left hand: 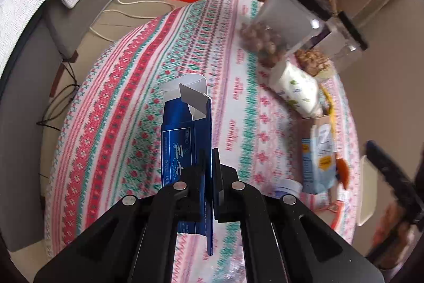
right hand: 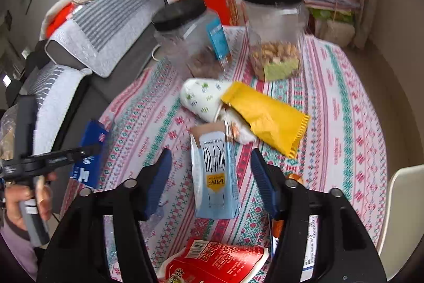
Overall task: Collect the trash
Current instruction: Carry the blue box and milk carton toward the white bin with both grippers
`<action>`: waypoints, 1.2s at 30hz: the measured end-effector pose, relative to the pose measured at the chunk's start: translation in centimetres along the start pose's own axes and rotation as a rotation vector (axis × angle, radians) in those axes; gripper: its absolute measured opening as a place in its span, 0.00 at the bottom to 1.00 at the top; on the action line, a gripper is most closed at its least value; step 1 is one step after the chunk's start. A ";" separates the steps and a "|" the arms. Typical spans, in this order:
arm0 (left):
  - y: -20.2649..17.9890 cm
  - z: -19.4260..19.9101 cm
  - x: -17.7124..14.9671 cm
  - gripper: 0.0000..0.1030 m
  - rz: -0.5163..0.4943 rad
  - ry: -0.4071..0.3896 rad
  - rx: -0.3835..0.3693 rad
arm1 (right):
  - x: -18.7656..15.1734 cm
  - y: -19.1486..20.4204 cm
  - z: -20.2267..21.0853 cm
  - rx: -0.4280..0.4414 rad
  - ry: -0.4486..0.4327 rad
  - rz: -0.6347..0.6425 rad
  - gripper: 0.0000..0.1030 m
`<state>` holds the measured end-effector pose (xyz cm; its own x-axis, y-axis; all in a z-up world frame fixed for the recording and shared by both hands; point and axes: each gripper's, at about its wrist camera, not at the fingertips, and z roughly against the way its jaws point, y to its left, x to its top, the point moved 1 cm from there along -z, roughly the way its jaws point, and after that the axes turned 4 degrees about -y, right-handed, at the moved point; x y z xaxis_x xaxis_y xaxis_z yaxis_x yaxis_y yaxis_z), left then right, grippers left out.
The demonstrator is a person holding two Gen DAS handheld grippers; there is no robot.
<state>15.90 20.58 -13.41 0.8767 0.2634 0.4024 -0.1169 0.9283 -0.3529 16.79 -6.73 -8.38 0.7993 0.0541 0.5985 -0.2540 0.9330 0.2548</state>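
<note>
Blue box [left hand: 185,129] clamped, milk carton [right hand: 214,177] (right view) unheld

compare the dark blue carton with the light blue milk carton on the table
The flattened dark blue cardboard carton is clamped in the left gripper; the light blue milk carton lies free on the tablecloth between the open right gripper fingers. Both have an opened end.

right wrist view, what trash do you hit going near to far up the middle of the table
red wrapper → light blue carton, standing between the open fingers of the right claw → yellow packet → clear jar with snacks, which is not trash
</note>
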 end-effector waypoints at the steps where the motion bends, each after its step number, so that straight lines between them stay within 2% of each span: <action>1: 0.1 0.3 -0.2 0.04 0.017 0.002 -0.032 | -0.2 0.0 -0.6 -0.005 0.020 0.000 0.71; 3: 0.4 0.8 -0.3 0.04 0.074 0.025 -0.136 | -0.6 0.2 -1.7 -0.012 0.048 0.007 0.74; 5: 1.1 0.4 -0.5 0.04 0.121 0.053 -0.172 | -0.9 0.5 -2.8 -0.011 0.080 0.013 0.76; 8: 3.4 -1.6 -1.2 0.06 0.202 0.130 -0.146 | -1.0 0.7 -4.3 -0.031 0.102 0.031 0.81; 10: 3.9 -2.2 -1.6 0.07 0.236 0.152 -0.173 | -1.2 0.8 -5.3 -0.042 0.120 0.045 0.82; 14: 3.1 -2.0 -1.6 0.07 0.178 0.148 -0.135 | -1.7 0.8 -7.4 -0.063 0.170 0.068 0.83; 17: 2.9 -2.5 -1.7 0.07 0.171 0.150 -0.121 | -2.3 0.7 -8.9 -0.079 0.203 0.073 0.83; 19: 2.6 -2.7 -1.5 0.07 0.163 0.148 -0.112 | -2.6 0.6 -9.6 -0.075 0.216 0.075 0.56; 20: 2.4 -2.6 -1.5 0.07 0.153 0.144 -0.104 | -2.7 0.6 -9.9 -0.068 0.223 0.074 0.52; 28: 2.2 -0.1 -0.8 0.04 0.141 0.046 -0.082 | -1.5 1.5 -6.6 -0.038 0.102 0.077 0.51; 31: 1.4 1.3 -0.3 0.04 0.114 -0.026 -0.040 | -1.0 1.8 -4.8 -0.034 0.045 0.073 0.51; 36: -1.0 4.5 0.1 0.04 0.021 -0.190 0.047 | 0.0 2.0 -1.8 -0.022 -0.041 0.066 0.52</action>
<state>13.98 20.88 -9.26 0.7708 0.3232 0.5490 -0.1598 0.9323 -0.3246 17.22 -4.20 -9.19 0.7579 0.1013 0.6444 -0.2926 0.9357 0.1971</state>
